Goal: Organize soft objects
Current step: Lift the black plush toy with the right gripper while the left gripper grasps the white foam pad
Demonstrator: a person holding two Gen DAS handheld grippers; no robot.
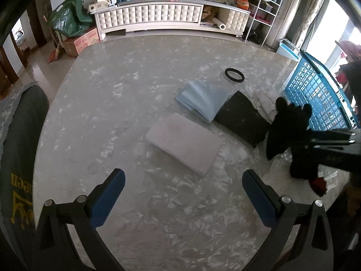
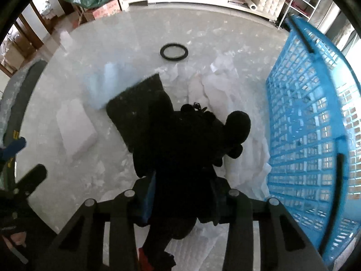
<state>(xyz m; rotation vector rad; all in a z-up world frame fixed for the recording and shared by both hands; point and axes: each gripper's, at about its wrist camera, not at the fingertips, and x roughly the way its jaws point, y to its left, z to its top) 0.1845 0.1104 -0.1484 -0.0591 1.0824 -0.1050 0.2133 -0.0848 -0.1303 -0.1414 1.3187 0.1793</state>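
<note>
**Black plush gripped, basket next**

My right hand-held gripper (image 2: 182,194) is clamped on the black plush toy (image 2: 194,140), its pads squeezing the dark furry body where it lies on the tabletop (image 1: 135,72), just beside the blue basket (image 2: 311,117). I judge this as the pick-up step: the toy is caught but not yet in the basket. The next move calls for a lift clear of the basket's rim, then a carry over it before letting go.

My left hand-held gripper (image 1: 183,194) hangs with its jaws wide apart and nothing between them, above the bare marbled top.

Still waiting: a white foam slab (image 1: 183,145), flat and rectangular; a black pad (image 1: 242,118), coarse and speckled; a folded pale-blue cloth (image 1: 203,99), smooth, one edge under the pad; and crumpled white cloth (image 2: 225,85) against the basket's open plastic lattice. A black ring (image 1: 234,75) lies further off.
</note>
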